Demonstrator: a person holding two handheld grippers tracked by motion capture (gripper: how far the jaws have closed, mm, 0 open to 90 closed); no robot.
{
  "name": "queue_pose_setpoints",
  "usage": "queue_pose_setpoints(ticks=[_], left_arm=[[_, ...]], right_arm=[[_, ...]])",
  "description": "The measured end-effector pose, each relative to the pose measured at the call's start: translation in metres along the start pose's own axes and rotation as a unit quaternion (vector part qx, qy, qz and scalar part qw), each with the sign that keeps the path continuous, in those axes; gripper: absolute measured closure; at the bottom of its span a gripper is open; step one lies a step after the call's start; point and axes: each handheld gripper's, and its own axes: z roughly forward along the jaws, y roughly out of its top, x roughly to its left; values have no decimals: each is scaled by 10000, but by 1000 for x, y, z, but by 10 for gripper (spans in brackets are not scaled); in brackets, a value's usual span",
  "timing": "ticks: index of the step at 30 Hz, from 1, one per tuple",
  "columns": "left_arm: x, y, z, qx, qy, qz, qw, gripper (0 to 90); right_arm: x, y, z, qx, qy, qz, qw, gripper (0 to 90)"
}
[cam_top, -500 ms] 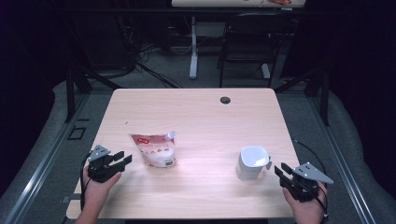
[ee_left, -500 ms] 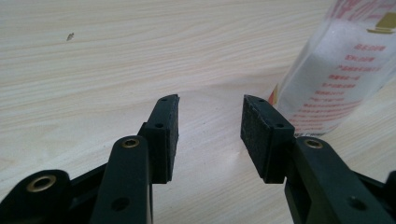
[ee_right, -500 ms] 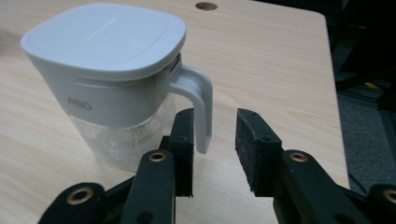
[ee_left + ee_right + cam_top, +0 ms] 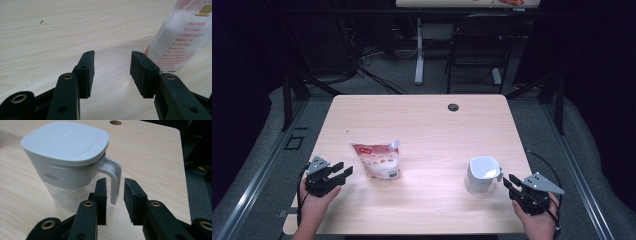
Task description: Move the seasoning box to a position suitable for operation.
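Dark room w/ cables, table legs and a chair behind; up front, a light wood table [image 4: 422,125] w/ a round hole [image 4: 453,107] near its far edge.

2 things on it. A clear pouch [image 4: 377,161] w/ white grains, red label and a spout cap stands left of centre. A white jug [image 4: 482,175] w/ flat lid and clear lower body sits right of centre, handle [image 4: 113,178] toward the right hand, well apart from the pouch.

Left gripper [image 4: 343,171], held in the left hand [image 4: 314,200] near the table's front left, points at the pouch and sits just beside it. In the left gripper view its jaws stand apart over bare wood, nothing between them; pouch is off to the right of the jaws, not touched.

Right gripper [image 4: 508,180], in the right hand [image 4: 539,220] at the front right, points at the jug. In the right gripper view its jaws stand open w/ the handle's lower end between them; pads [image 4: 131,195] aren't pressing on it, gaps show on both sides.
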Motion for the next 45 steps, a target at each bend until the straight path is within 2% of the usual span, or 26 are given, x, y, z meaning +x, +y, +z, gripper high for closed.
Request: queue_pose_setpoints(ticks=[3, 7, 10, 14, 21, 25, 33, 37, 45], left_arm=[[-2, 0, 0, -80, -110, 20, 9999, 558], [-2, 0, 2, 17, -210, -29, 9998, 579], [-1, -1, 2, 77, -218, -69, 9997, 588], [-1, -2, 0, 32, -206, -107, 9997, 590], [-4, -3, -2, 62, -174, -75, 9998, 599], [-6, -4, -3, 96, -201, -46, 9997, 599], [-8, -4, -2, 122, -184, -39, 9997, 601], [-8, -5, -1, 120, -209, -38, 9997, 602], [-9, -5, 0, 148, -217, -30, 9997, 603]], right_arm=[[2, 2, -3, -22, 69, -61, 10000, 785], [-1, 3, -5, -28, 95, 1, 10000, 833], [-3, 5, -5, -68, 80, 20, 9999, 844], [-3, 10, -5, -82, 136, 46, 9999, 900], [3, 26, -9, -130, 223, -146, 9996, 900], [2, 35, -10, -192, 323, -20, 9993, 900], [-3, 53, 4, 128, 534, -36, 9985, 900], [-2, 57, 11, 246, 527, -67, 9983, 900], [0, 60, 17, 186, 477, -60, 9987, 900]])
